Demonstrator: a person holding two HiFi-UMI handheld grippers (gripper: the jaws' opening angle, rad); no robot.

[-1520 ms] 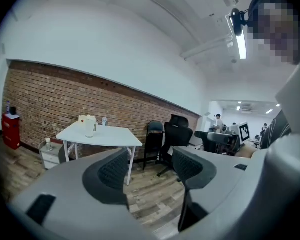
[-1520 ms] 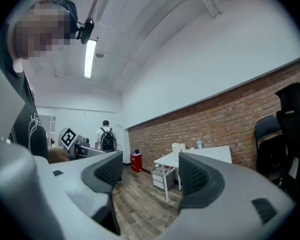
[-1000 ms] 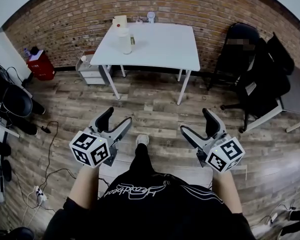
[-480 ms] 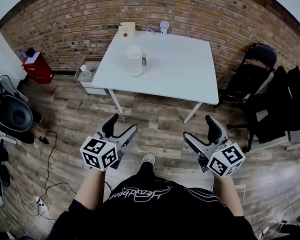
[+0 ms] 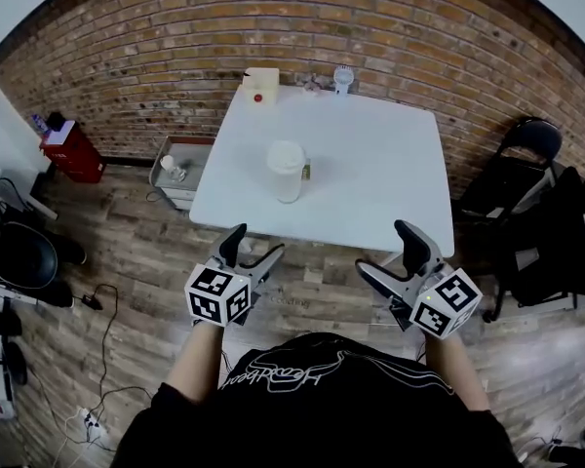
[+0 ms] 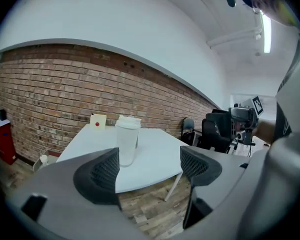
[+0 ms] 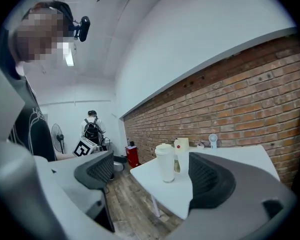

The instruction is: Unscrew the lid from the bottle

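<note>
Bottle (image 5: 287, 175) is standing upright on the tabletop (image 5: 370, 164), lid (image 5: 286, 154) on — left tongs (image 5: 255, 242) sitting nearer it than right tongs (image 5: 385, 249), both well short. Left jaws have just been opening, gaping empty; right gaping empty too.

The tabletop (image 5: 370, 174) is looking smooth and matt white. The bottle (image 5: 289, 185) and its lid (image 5: 286, 154) are looking like matt plastic. The far brick wall (image 5: 156, 57) is showing rough, the floor (image 5: 127, 261) grained wood.

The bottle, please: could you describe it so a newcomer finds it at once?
A white table stands before the brick wall. Left of its middle stands the bottle. It is tall, round and wide-lidded; the box behind it is square.
</note>
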